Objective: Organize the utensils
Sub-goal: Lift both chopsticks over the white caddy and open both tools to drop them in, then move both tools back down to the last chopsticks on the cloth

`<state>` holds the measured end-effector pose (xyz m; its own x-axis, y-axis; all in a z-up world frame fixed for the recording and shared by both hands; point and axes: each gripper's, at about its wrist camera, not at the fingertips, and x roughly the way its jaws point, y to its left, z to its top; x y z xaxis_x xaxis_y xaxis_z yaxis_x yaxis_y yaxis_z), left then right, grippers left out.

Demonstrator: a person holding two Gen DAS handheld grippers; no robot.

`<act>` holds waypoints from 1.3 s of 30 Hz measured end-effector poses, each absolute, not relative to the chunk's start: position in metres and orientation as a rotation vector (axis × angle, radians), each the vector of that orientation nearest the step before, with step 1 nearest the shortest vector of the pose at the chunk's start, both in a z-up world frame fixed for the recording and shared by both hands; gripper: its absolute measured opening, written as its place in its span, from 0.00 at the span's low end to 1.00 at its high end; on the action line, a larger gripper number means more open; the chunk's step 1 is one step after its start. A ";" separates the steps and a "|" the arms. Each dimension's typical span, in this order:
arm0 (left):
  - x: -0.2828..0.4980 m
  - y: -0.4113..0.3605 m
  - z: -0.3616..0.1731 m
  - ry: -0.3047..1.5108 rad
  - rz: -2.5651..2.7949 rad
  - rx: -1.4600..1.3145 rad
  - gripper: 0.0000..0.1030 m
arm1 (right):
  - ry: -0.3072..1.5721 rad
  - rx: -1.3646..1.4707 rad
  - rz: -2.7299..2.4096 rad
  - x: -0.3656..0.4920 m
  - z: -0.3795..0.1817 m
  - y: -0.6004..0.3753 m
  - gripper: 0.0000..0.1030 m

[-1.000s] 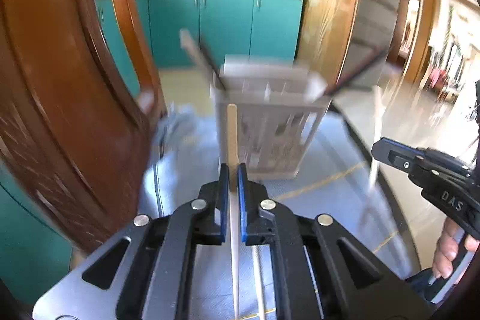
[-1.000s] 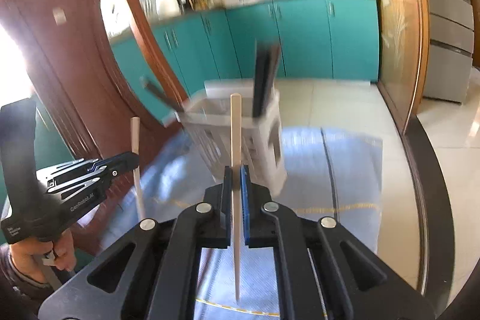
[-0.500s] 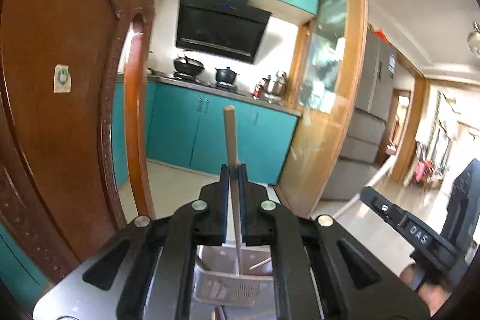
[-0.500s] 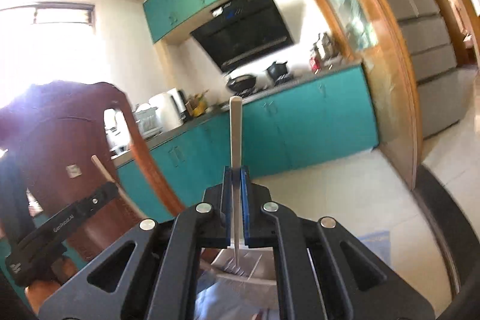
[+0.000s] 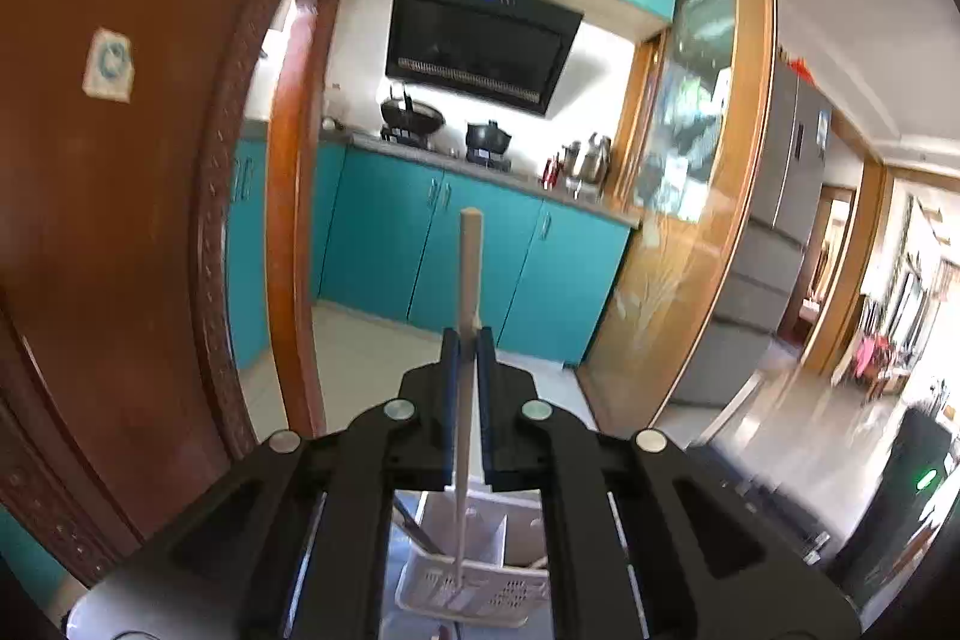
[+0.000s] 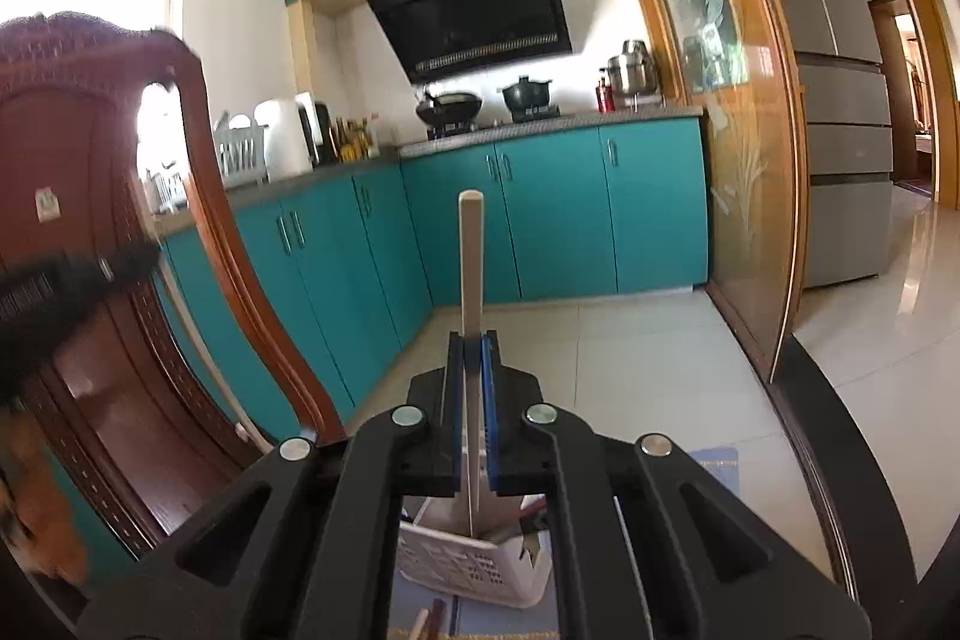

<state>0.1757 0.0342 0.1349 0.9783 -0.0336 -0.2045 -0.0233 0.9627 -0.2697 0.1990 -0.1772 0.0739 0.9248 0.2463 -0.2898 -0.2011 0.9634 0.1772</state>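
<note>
My left gripper is shut on a pale wooden chopstick held upright; its lower end reaches down into a white perforated utensil basket seen between the gripper arms. My right gripper is shut on a second pale wooden chopstick, also upright, its lower end at the rim of the same basket. Dark utensils stand in the basket. The left gripper shows blurred at the left edge of the right wrist view.
A carved brown wooden chair back rises close on the left. Teal kitchen cabinets, a range hood and a fridge lie beyond. A dark curved table edge runs at the right. More utensils lie on the mat before the basket.
Both grippers have tilted up from facing the basket to upright above it, each still holding its chopstick. The basket has dropped to the bottom of both views.
</note>
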 end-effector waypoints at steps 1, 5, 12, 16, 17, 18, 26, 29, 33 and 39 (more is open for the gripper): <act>0.172 0.037 0.136 0.187 -0.001 -0.283 0.06 | 0.324 0.140 0.232 0.198 0.072 -0.175 0.06; 0.175 0.042 0.131 0.182 0.002 -0.338 0.06 | 0.355 0.107 0.232 0.203 0.059 -0.169 0.06; 0.187 0.046 0.126 0.156 0.023 -0.403 0.06 | 0.325 0.091 0.243 0.194 0.056 -0.164 0.06; 0.194 0.034 0.121 0.144 0.070 -0.356 0.06 | 0.318 0.100 0.252 0.193 0.056 -0.167 0.06; 0.198 0.029 0.118 0.153 0.081 -0.339 0.06 | 0.317 0.101 0.251 0.193 0.054 -0.167 0.06; 0.201 0.025 0.115 0.164 0.084 -0.324 0.07 | 0.315 0.104 0.252 0.193 0.054 -0.169 0.06; 0.209 0.013 0.096 0.235 0.085 -0.257 0.07 | 0.290 0.142 0.253 0.187 0.059 -0.180 0.16; 0.202 0.012 0.096 0.231 0.084 -0.232 0.07 | 0.261 0.145 0.257 0.179 0.064 -0.182 0.24; 0.189 0.012 0.097 0.223 0.069 -0.221 0.13 | 0.214 0.140 0.272 0.163 0.072 -0.183 0.33; 0.144 0.011 0.080 0.194 0.113 -0.115 0.21 | 0.165 0.067 0.295 0.121 0.064 -0.181 0.35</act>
<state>0.1439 0.0114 0.0803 0.9751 0.1005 -0.1979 -0.1226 0.9871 -0.1029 0.1208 -0.1815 0.0635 0.9435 0.2944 -0.1520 -0.2835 0.9548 0.0895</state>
